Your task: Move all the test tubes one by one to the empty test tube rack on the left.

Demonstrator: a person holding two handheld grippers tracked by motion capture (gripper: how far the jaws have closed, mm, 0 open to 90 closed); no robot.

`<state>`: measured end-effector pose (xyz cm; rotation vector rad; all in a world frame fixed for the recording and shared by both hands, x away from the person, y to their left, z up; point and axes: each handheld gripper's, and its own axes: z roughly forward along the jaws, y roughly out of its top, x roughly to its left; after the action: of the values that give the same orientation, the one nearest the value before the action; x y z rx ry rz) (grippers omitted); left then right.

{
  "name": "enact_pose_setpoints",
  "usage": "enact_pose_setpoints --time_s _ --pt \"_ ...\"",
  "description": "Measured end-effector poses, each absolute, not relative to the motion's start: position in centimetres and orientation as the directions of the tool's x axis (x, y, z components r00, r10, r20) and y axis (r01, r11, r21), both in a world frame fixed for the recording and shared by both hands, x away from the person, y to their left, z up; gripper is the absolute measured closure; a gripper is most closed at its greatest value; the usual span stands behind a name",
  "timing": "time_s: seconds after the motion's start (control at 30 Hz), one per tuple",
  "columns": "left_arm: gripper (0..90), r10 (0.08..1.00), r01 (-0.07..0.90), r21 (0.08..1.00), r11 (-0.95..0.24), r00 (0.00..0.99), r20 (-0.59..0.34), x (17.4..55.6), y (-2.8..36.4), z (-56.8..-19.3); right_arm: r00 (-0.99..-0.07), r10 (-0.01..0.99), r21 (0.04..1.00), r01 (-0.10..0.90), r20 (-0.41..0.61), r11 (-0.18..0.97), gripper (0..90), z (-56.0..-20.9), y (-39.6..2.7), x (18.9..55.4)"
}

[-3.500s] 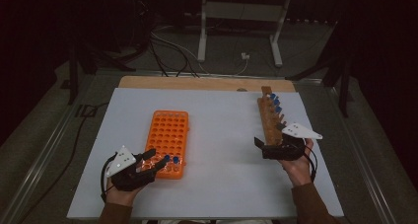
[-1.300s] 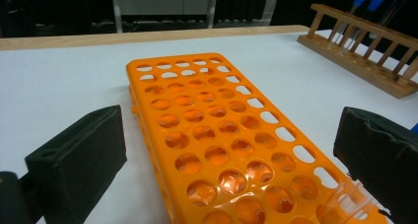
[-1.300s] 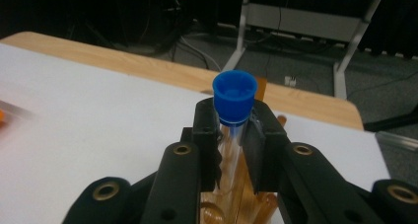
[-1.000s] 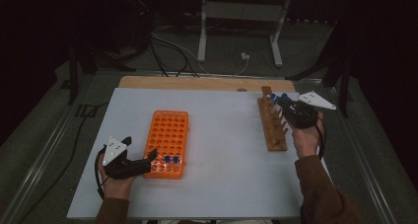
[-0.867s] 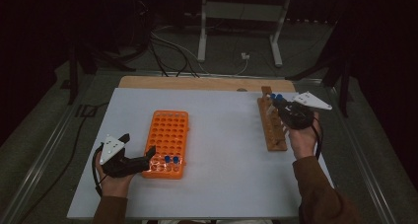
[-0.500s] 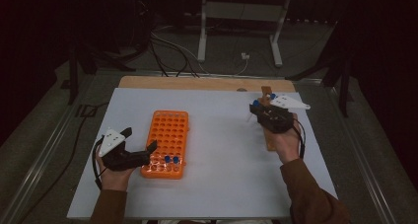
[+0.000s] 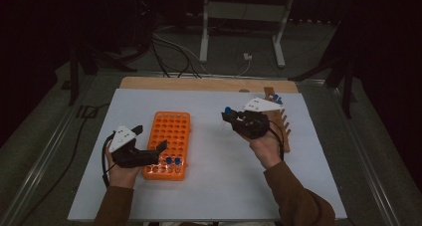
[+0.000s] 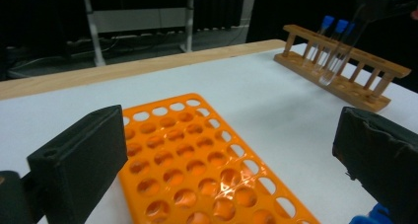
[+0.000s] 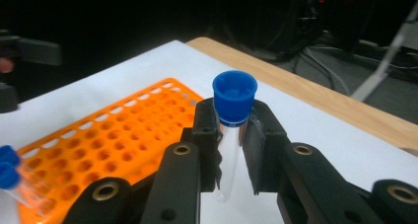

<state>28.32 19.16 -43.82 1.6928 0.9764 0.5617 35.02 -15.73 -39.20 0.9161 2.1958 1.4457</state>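
**Tube in the air between two racks**

Dark room, cables on the floor behind, and a white table (image 7: 209, 186) with a wooden strip along its far edge. At centre right of the high view, the right gripper (image 7: 230, 117) is clamped on a clear tube (image 9: 227, 150) with a blue cap, held upright just under the cap, above bare table between the racks. The wooden rack (image 7: 279, 124) sits right of it, blue-capped tubes at its far end. At lower left, the left gripper (image 7: 149, 147) has its jaws wide apart with nothing between them, its tips over the near left edge of the orange rack (image 7: 169, 141). Two blue caps (image 7: 172, 161) stand in that rack's near rows
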Motion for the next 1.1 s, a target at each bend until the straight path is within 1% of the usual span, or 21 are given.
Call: enact_pose_setpoints --time_s 0.27,0.53,0.6,0.7,0.83,0.93,1.1 --pt "5.2 0.787 0.323 0.938 -0.13 0.608 -0.101 29.5 17.5 -43.1 -0.775 0.629 0.901 0.311 0.057 0.302 77.3 -39.1 -11.9 35.0" --pt "16.5 0.741 0.316 0.935 -0.163 0.665 -0.096 30.7 16.0 -42.9 -0.81 0.582 0.898 0.307 0.072 0.316 77.3 -39.1 -8.5 34.8" --pt "17.7 0.739 0.319 0.93 -0.181 0.668 -0.085 30.9 15.7 -42.9 -0.816 0.571 0.898 0.315 0.091 0.307 77.3 -39.2 -8.0 34.8" --pt "26.1 0.727 0.319 0.928 -0.191 0.682 -0.085 31.0 15.5 -43.0 -0.823 0.558 0.897 0.32 0.106 0.303 77.3 -39.4 -7.4 34.8" --pt "41.4 0.702 0.32 0.925 -0.204 0.707 -0.089 31.2 15.3 -43.2 -0.831 0.542 0.895 0.328 0.123 0.301 77.3 -39.7 -6.7 34.6" --pt "52.2 0.692 0.312 0.923 -0.225 0.718 -0.073 31.3 15.1 -43.3 -0.837 0.535 0.893 0.325 0.118 0.312 77.3 -39.8 -6.3 34.5" --pt "65.5 0.676 0.299 0.924 -0.24 0.734 -0.062 31.3 14.8 -43.5 -0.842 0.522 0.892 0.333 0.136 0.305 77.3 -39.8 -5.9 34.4"
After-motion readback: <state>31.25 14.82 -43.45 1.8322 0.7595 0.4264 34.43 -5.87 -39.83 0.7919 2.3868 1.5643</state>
